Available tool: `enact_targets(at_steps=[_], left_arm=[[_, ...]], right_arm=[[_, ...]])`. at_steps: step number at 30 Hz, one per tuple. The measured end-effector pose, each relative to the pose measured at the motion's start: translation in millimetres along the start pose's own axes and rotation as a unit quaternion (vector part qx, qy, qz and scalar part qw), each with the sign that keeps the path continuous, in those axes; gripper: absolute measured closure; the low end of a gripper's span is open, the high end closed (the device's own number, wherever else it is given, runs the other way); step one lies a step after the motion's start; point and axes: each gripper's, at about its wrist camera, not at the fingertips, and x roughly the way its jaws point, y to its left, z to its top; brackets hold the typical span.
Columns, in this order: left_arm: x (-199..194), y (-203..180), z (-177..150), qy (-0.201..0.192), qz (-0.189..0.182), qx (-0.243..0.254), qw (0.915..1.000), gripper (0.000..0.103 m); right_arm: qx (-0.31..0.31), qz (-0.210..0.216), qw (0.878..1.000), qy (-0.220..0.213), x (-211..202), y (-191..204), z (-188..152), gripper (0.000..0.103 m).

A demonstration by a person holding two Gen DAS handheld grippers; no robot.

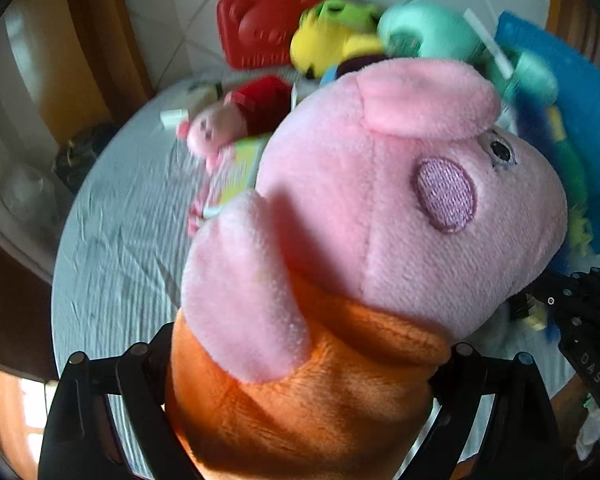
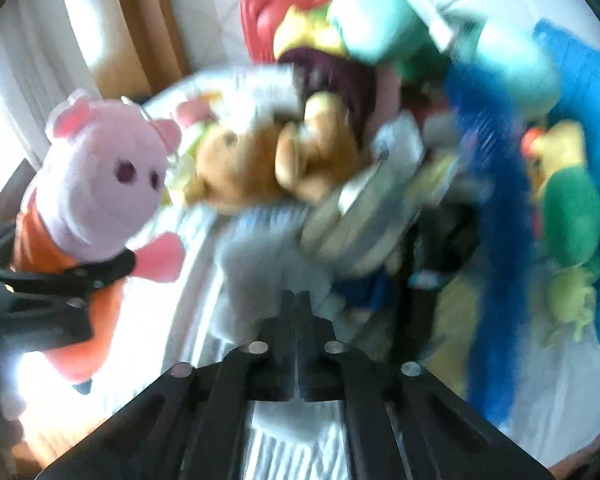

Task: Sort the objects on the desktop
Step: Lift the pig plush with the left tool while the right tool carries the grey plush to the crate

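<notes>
My left gripper (image 1: 300, 392) is shut on a pink plush pig in an orange dress (image 1: 360, 220) and holds it up above the white-clothed table (image 1: 116, 248). The same pig (image 2: 100, 200) shows at the left of the right wrist view, clamped in the left gripper (image 2: 96, 276). My right gripper (image 2: 298, 304) is shut and empty, its fingers pressed together above the table. Ahead of it lies a brown plush bear (image 2: 268, 156). A small pink pig in red (image 1: 228, 124) lies further back on the table.
A red toy case (image 1: 260, 28), a yellow-green plush (image 1: 332, 36), mint plush toys (image 1: 432, 32) and a blue box (image 1: 572, 92) crowd the far side. A blue furry toy (image 2: 496, 208) and a green parrot plush (image 2: 568, 208) lie at the right. Brown curtains hang at the left.
</notes>
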Motion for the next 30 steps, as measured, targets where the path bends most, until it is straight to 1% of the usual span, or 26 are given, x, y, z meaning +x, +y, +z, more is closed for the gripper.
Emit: enact_targets(at_steps=[2, 4, 5, 6, 7, 8, 10, 11, 12, 13, 14, 16, 17, 18, 19, 22, 25, 30], left_arm=[[-12.4, -2.7, 6.7, -0.012, -0.002, 0.003, 0.9999, 0.011], [-20.0, -2.2, 9.3, -0.02, -0.003, 0.005, 0.9998, 0.011], [-21.3, -1.6, 8.3, -0.021, -0.001, 0.005, 0.9998, 0.01], [-20.8, -0.3, 6.9, -0.019, 0.0, 0.004, 0.9998, 0.01], [-17.7, 1.7, 4.8, -0.016, 0.0, 0.003, 0.9999, 0.01], [-12.9, 3.9, 1.7, -0.009, 0.002, 0.0, 1.0, 0.01], [1.1, 9.0, -7.1, 0.009, 0.005, -0.005, 0.9999, 0.01], [7.7, 11.1, -10.9, 0.017, 0.007, -0.008, 0.9998, 0.01], [14.7, 12.8, -14.6, 0.025, 0.008, -0.011, 0.9996, 0.01], [22.9, 14.9, -19.1, 0.034, 0.01, -0.012, 0.9993, 0.01], [30.3, 16.5, -22.9, 0.041, 0.012, -0.013, 0.999, 0.01], [43.7, 18.7, -28.6, 0.052, 0.016, -0.014, 0.9984, 0.01], [50.6, 19.8, -31.5, 0.058, 0.017, -0.015, 0.9981, 0.01], [55.1, 20.2, -33.6, 0.063, 0.017, -0.017, 0.9977, 0.01], [57.2, 20.6, -34.8, 0.065, 0.017, -0.018, 0.9975, 0.01], [54.6, 23.3, -32.8, 0.063, 0.013, -0.017, 0.9978, 0.01], [40.6, 24.2, -23.2, 0.046, 0.009, -0.018, 0.9987, 0.01], [11.3, 14.3, -3.9, 0.013, -0.003, -0.016, 0.9998, 0.01]], right_arm=[[-0.001, -0.002, 1.0, -0.003, -14.9, -2.2, 5.5, 0.102], [0.003, 0.002, 1.0, 0.003, -19.6, -6.1, 5.5, 0.099], [0.008, 0.003, 1.0, 0.006, -19.0, -9.4, 2.9, 0.088], [0.011, 0.003, 1.0, 0.012, -16.6, -11.4, -0.6, 0.073], [0.01, 0.003, 1.0, 0.021, -11.1, -11.3, -3.6, 0.066], [0.008, 0.004, 1.0, 0.028, -4.1, -9.5, -5.1, 0.056], [0.008, 0.008, 0.999, 0.043, 11.5, -3.0, -10.3, 0.05], [0.01, 0.008, 0.999, 0.05, 20.6, -0.8, -12.3, 0.043], [0.013, 0.006, 0.998, 0.056, 31.5, -0.1, -13.4, 0.028], [0.016, 0.004, 0.998, 0.061, 41.2, 0.6, -14.7, 0.02], [0.018, 0.0, 0.998, 0.067, 52.1, 1.0, -16.6, 0.009], [0.023, 0.004, 0.997, 0.08, 75.7, 0.8, -22.0, 0.008], [0.023, 0.009, 0.996, 0.084, 83.1, 1.6, -24.4, 0.015], [0.02, 0.009, 0.996, 0.086, 86.5, 3.0, -25.9, 0.047], [0.018, 0.01, 0.996, 0.088, 89.9, 4.5, -27.5, 0.056], [0.011, 0.012, 0.996, 0.092, 96.2, 8.3, -31.1, 0.059], [0.005, 0.014, 0.997, 0.072, 65.8, 8.5, -24.0, 0.06], [-0.004, 0.008, 1.0, 0.022, 3.8, 9.7, -8.9, 0.06]])
